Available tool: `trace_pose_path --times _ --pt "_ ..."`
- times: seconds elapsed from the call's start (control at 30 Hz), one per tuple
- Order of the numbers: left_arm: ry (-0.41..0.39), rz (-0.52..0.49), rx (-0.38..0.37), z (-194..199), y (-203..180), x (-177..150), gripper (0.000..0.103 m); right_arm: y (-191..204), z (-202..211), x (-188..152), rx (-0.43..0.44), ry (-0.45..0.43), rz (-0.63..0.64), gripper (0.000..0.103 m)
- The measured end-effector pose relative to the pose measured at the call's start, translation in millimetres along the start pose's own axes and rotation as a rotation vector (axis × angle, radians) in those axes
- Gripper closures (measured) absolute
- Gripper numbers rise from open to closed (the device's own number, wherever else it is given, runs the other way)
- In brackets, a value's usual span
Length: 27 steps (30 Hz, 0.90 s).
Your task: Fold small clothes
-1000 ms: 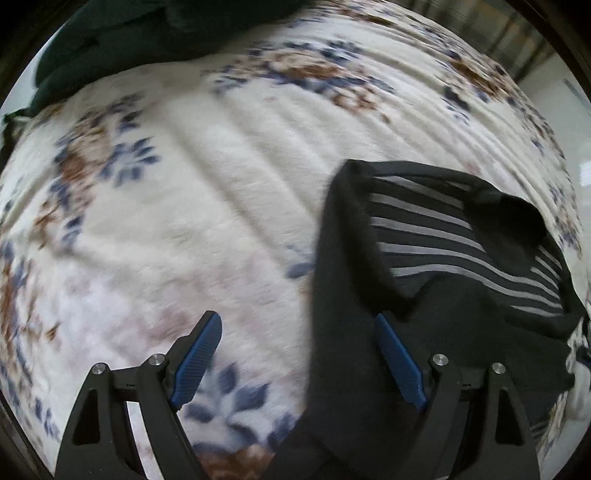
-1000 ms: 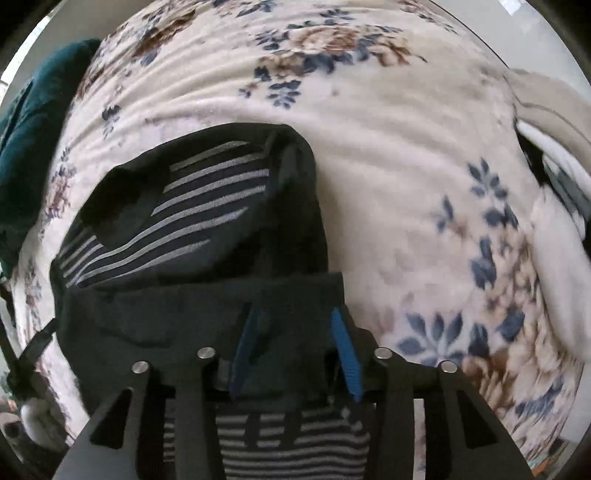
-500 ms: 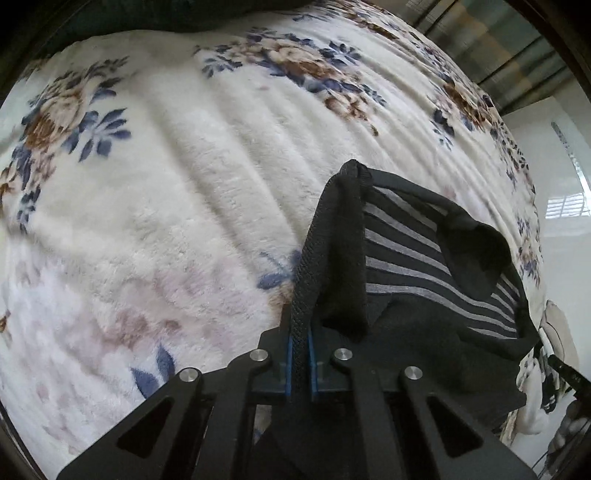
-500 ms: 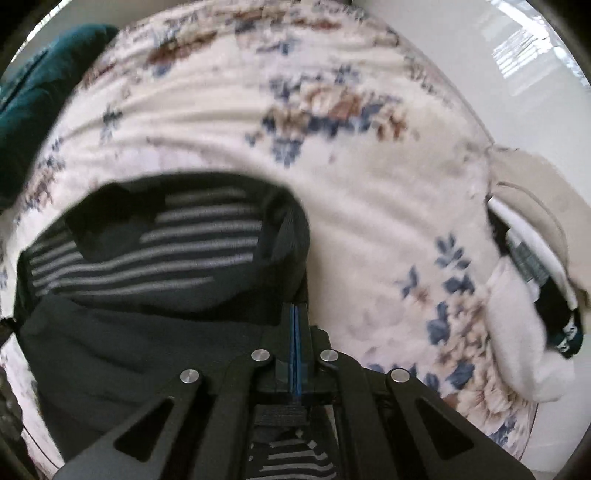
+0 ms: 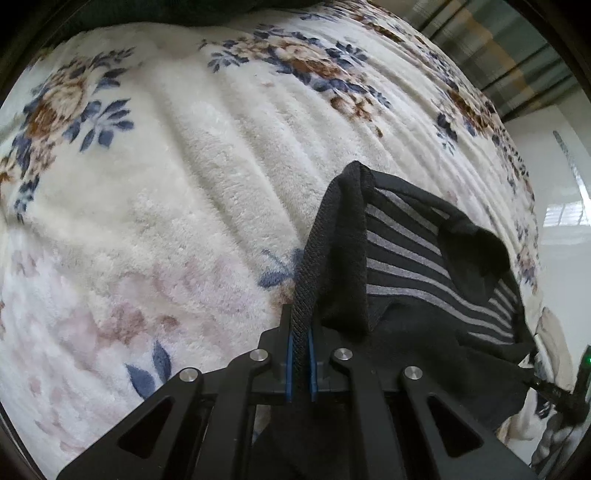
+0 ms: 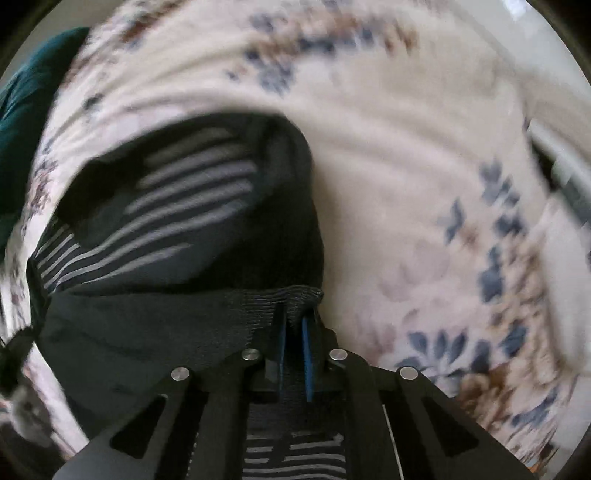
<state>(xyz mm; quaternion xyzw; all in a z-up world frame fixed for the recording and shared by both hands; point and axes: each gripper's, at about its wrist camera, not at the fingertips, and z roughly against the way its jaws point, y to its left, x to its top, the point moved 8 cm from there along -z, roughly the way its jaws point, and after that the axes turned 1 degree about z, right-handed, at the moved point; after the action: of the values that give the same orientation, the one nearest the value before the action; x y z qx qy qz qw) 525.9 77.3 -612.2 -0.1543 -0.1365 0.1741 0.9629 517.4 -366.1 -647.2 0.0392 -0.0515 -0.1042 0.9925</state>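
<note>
A small black garment with grey stripes (image 5: 413,266) lies on a white floral fleece blanket (image 5: 184,192). My left gripper (image 5: 301,332) is shut on the garment's black ribbed edge, which rises taut from between the blue pads. In the right wrist view the same garment (image 6: 192,206) spreads to the left. My right gripper (image 6: 293,325) is shut on its ribbed edge, with cloth bunched over the blue pads. The lower part of the garment hangs under both grippers and is hidden. The right wrist view is blurred by motion.
A dark teal cloth (image 6: 26,110) lies at the blanket's far left edge and also shows in the left wrist view (image 5: 184,11). Pale folded clothes (image 6: 557,173) lie at the right. A window (image 5: 517,66) and a white floor lie beyond the bed.
Both grippers went from open around the garment's edges to shut on them. Since then the right gripper has moved with the cloth, and the left has held still.
</note>
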Motion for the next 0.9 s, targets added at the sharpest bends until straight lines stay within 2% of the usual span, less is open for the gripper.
trace_pose_path --times 0.07,0.2,0.27,0.33,0.4,0.43,0.47,0.5,0.6,0.63,0.73,0.83,0.9 --pt "0.004 0.021 -0.010 0 2 -1 0.098 11 28 1 -0.042 -0.071 0.052 0.096" --pt "0.008 0.049 -0.020 -1 4 -2 0.098 19 68 12 -0.040 -0.186 0.074 0.096" --pt "0.012 0.067 -0.022 -2 6 -2 0.095 23 76 26 -0.054 -0.239 0.100 0.096" --pt "0.021 0.100 -0.031 -3 9 -2 0.093 25 62 42 -0.064 -0.226 0.111 0.096" --pt "0.031 0.150 -0.040 -1 14 -2 0.075 25 30 52 -0.069 -0.135 0.118 0.095" --pt "0.022 0.169 -0.040 4 17 -2 0.070 21 11 55 -0.078 -0.080 0.100 0.092" --pt "0.010 0.180 -0.038 9 20 -2 0.059 19 3 56 -0.086 -0.055 0.084 0.089" --pt "-0.007 0.192 -0.042 15 23 -2 0.049 18 0 57 -0.100 -0.048 0.073 0.084" --pt "-0.051 0.212 -0.038 27 29 -4 0.043 40 15 54 -0.072 -0.105 0.083 0.073" --pt "-0.054 0.208 -0.029 28 30 -6 0.043 53 19 50 -0.039 -0.115 0.093 0.073" --pt "-0.056 0.176 0.023 21 32 -7 0.043 141 23 31 0.190 -0.052 0.216 0.072" --pt "-0.072 0.137 0.075 18 33 -4 0.043 224 11 20 0.270 -0.007 0.382 0.072" --pt "-0.077 0.105 0.104 17 32 -1 0.043 286 -15 18 0.257 0.040 0.535 0.068"
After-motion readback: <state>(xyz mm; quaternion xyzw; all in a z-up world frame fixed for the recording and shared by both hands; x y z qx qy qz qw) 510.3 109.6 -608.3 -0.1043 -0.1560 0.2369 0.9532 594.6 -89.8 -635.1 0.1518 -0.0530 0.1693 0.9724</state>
